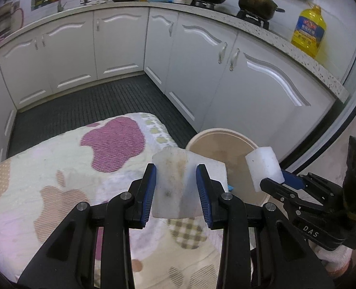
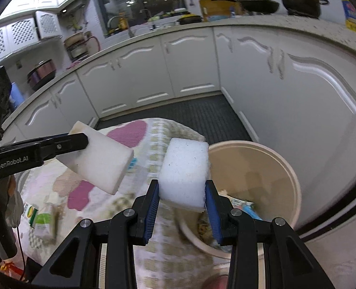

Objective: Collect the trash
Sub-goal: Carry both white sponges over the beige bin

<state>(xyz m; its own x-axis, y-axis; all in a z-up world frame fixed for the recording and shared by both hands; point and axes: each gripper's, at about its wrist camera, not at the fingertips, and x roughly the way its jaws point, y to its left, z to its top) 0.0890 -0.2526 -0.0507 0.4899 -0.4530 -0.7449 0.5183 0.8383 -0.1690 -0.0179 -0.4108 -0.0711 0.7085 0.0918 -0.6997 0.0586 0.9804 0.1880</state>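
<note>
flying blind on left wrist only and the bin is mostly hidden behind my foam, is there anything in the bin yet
Observer: Yes. The right wrist view looks into the beige bin; wrappers already lie at its bottom.
Operator: any trash left on the cloth
Observer: A green and white packet lies on the patterned cloth, below the left gripper.
Operator: is the right block clear of the bin
Observer: The right gripper holds its white foam block beside the bin's near rim, not over the opening.
</note>
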